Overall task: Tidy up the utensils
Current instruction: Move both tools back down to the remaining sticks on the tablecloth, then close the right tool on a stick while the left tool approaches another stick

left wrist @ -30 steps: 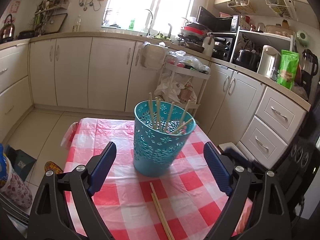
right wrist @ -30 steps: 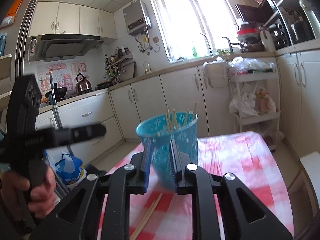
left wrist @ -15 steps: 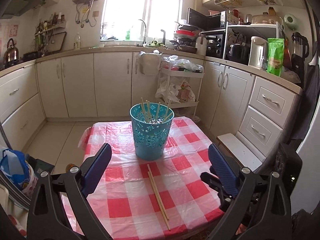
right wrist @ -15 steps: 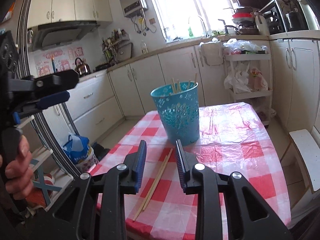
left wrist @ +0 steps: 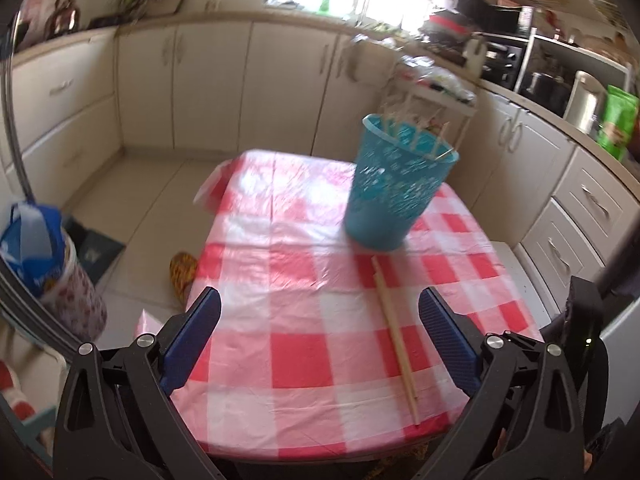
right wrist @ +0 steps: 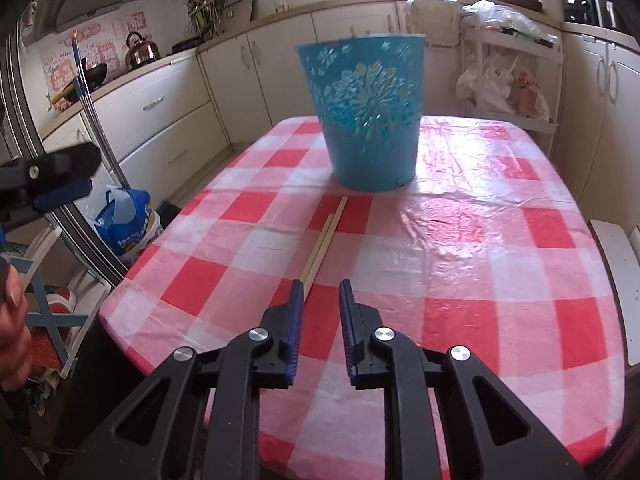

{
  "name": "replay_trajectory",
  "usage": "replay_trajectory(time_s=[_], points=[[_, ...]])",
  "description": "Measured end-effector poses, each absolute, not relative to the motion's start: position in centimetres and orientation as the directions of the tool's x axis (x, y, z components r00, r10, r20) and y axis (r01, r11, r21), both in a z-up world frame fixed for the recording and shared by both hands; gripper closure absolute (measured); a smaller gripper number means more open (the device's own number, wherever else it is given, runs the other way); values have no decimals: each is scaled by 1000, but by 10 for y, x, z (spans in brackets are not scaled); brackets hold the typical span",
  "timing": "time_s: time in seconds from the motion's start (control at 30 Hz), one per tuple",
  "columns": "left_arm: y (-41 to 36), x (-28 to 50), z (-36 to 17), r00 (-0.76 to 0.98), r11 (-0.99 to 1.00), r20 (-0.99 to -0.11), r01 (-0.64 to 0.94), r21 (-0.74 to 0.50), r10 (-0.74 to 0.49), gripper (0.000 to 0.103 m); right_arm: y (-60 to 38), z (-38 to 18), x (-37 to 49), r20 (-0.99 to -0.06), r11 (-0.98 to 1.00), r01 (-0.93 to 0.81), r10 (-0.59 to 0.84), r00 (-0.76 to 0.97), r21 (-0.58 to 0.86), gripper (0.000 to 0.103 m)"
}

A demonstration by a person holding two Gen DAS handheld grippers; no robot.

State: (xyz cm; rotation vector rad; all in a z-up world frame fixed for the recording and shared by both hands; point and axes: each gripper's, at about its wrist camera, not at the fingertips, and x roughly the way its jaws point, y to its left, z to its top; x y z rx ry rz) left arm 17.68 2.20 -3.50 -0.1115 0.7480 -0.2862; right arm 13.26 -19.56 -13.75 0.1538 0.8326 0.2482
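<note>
A teal cut-out basket (left wrist: 400,192) stands on the red-and-white checked tablecloth (left wrist: 296,356), with several chopsticks (left wrist: 412,132) sticking out of it. A pair of wooden chopsticks (left wrist: 394,332) lies on the cloth in front of it. My left gripper (left wrist: 320,300) hangs wide open above the table's near edge with nothing between its fingers. In the right wrist view the basket (right wrist: 366,112) is ahead. The loose chopsticks (right wrist: 322,240) run toward my right gripper (right wrist: 321,285). Its jaws are closing with a narrow empty gap, and the left fingertip hides the sticks' near end.
The left gripper (right wrist: 52,184) and a hand (right wrist: 12,320) show at the left edge. A blue bag on a patterned bin (left wrist: 36,248) and a slipper (left wrist: 182,276) sit on the floor at the left. A white stool (right wrist: 612,280) flanks the table on the right.
Both grippers have dropped and tilted down toward the table. The right one has come close over the loose chopsticks and narrowed its jaws. The left view has swung left, and its jaws spread slightly wider.
</note>
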Motion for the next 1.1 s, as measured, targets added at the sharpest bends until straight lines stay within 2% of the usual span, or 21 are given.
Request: replay_trajectory(time_s=[0.27,0.5,0.67,0.97,1.1], points=[[21,198,-79,644,959,-711,188,-212,-283,8,-179,-158,164,-746,958,-168,285,601,230,84],[7,213,-98,615,958,-735,193,-213,-287,8,-183,-164,165,-765,961,-159,277,581,227,95],[-24,227,-113,580,954,-762,241,-177,-288,8,-184,-162,155,-782,971,-161,236,577,174,95],[-82,250,-134,545,944,-802,321,-69,-244,8,-215,-155,133,-799,967,-137,254,545,214,95],[-98,258,-144,521,937,-823,346,-41,-228,17,-216,-157,147,-798,972,-130,234,555,195,95]])
